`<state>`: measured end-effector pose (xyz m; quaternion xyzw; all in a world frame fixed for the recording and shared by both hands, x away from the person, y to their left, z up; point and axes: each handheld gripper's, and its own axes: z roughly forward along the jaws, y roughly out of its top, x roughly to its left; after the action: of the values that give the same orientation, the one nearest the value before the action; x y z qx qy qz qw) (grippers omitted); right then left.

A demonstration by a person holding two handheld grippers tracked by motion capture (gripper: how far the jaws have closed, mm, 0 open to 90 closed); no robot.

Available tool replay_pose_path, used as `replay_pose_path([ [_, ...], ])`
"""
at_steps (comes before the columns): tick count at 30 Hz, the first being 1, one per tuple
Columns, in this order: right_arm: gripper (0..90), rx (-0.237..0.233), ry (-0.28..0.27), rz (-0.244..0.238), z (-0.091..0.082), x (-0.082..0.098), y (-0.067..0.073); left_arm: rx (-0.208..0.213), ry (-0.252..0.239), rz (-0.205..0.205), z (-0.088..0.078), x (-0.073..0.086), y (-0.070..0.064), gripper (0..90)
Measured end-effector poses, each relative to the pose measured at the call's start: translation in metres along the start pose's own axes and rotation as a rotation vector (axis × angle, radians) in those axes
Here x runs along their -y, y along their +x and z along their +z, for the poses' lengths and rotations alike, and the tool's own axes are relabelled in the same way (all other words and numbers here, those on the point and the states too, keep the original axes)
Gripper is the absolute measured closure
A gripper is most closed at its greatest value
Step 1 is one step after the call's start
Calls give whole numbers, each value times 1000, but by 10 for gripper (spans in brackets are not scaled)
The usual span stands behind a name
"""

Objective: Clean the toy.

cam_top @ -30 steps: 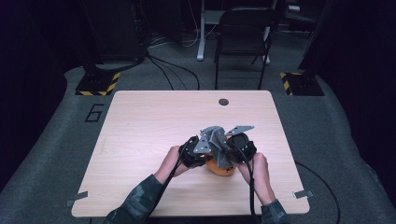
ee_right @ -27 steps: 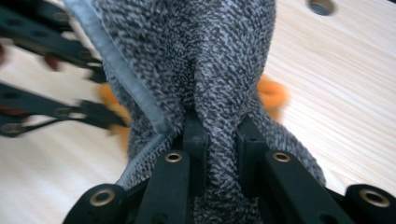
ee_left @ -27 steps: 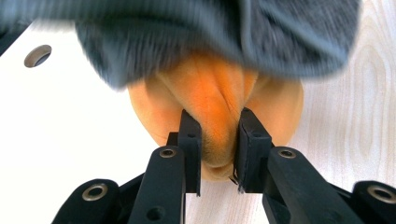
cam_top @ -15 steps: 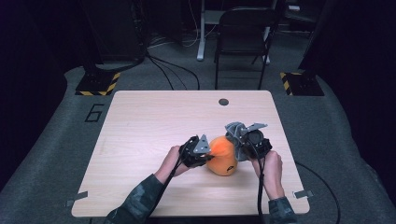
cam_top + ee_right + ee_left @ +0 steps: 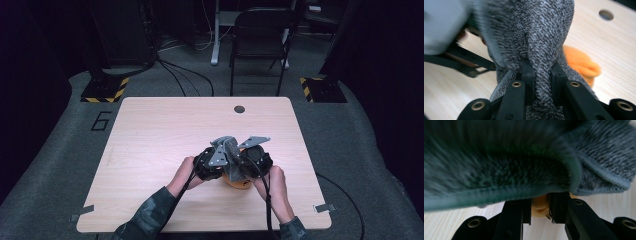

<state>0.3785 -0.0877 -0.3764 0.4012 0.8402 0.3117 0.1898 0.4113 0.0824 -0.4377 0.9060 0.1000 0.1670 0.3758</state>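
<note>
Two hand-held grippers meet over the near middle of the desk (image 5: 150, 130), slightly right of centre, each carried by one of the person's hands entering from the near edge. The left gripper (image 5: 212, 165) lies left of an orange object (image 5: 239, 183); in the left gripper view its fingers (image 5: 524, 211) stand close together with a bit of that orange object (image 5: 540, 206) pinched between them, and a grey knitted cloth (image 5: 599, 152) drapes across just above. The right gripper (image 5: 252, 160) sits just right of the left one, the two nearly touching. In the right gripper view its fingers (image 5: 527, 75) are drawn in tight on a gathered fold of the grey cloth (image 5: 541, 37), which rises from between them and spreads upward. The orange object (image 5: 580, 62) shows behind the cloth to the right in that view, resting on the desk. From the high view the cloth (image 5: 229, 147) bunches between the two grippers, above the orange object, which is mostly covered by them. A small round dark hole (image 5: 239, 109) marks the far side of the desk. A chair (image 5: 260, 30) stands on the floor beyond the far edge.
</note>
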Motion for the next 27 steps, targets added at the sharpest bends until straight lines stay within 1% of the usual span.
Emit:
replay_pose_path([
  [1, 781, 6, 13, -11, 7, 2, -1, 0, 0, 0, 0, 0, 0, 745],
  [2, 781, 5, 15, -1, 10, 3, -4, -2, 12, 9, 0, 1, 1, 745],
  [3, 781, 9, 12, 8, 10, 4, -7, 6, 0, -12, 0, 2, 2, 746],
  [4, 781, 7, 10, 23, 10, 4, -9, 6, -3, -15, 1, 2, 2, 746],
  [5, 781, 15, 8, 27, 9, 5, -13, 5, -4, -18, 1, 2, 2, 746],
  [6, 780, 46, 8, 44, 8, 6, -17, 10, -5, -16, 1, 1, 2, 745],
  [7, 781, 56, 5, 42, 8, 7, -21, 7, -3, -20, 1, 2, 2, 745],
  [8, 781, 71, -2, 60, 8, 9, -27, 9, -1, -26, 1, 2, 2, 746],
  [10, 780, 132, 6, 87, 8, 12, -34, 6, -4, -40, 1, 2, 3, 744],
  [13, 776, 163, -8, 100, 7, 16, -40, 10, 2, -73, 1, 4, 6, 742],
  [14, 775, 173, -21, 103, 5, 17, -42, 10, 3, -99, 1, 5, 8, 741],
  [15, 773, 185, -36, 116, 0, 17, -46, 11, 1, -111, 1, 6, 11, 739],
  [16, 771, 192, -54, 129, -3, 18, -49, 17, 4, -136, 1, 9, 14, 738],
  [17, 770, 205, -80, 135, -9, 21, -57, 20, -2, -152, 2, 10, 16, 736],
  [18, 768, 213, -85, 156, -11, 22, -61, 23, -7, -179, 2, 12, 19, 734],
  [19, 767, 227, -89, 177, -16, 27, -70, 26, -7, -189, 2, 13, 21, 732],
  [20, 767, 235, -100, 192, -17, 30, -76, 24, -13, -207, 3, 15, 23, 729],
  [22, 766, 250, -97, 237, -18, 39, -91, 23, -10, -235, 4, 18, 27, 723],
  [23, 765, 255, -88, 264, -16, 45, -100, 19, -13, -247, 4, 19, 28, 717],
  [24, 764, 256, -83, 280, -14, 49, -105, 12, -11, -265, 5, 20, 30, 714],
  [25, 764, 259, -70, 299, -9, 55, -111, 14, -4, -281, 5, 21, 33, 708],
  [27, 763, 257, -48, 327, 1, 64, -119, 6, -5, -313, 7, 25, 37, 698],
])
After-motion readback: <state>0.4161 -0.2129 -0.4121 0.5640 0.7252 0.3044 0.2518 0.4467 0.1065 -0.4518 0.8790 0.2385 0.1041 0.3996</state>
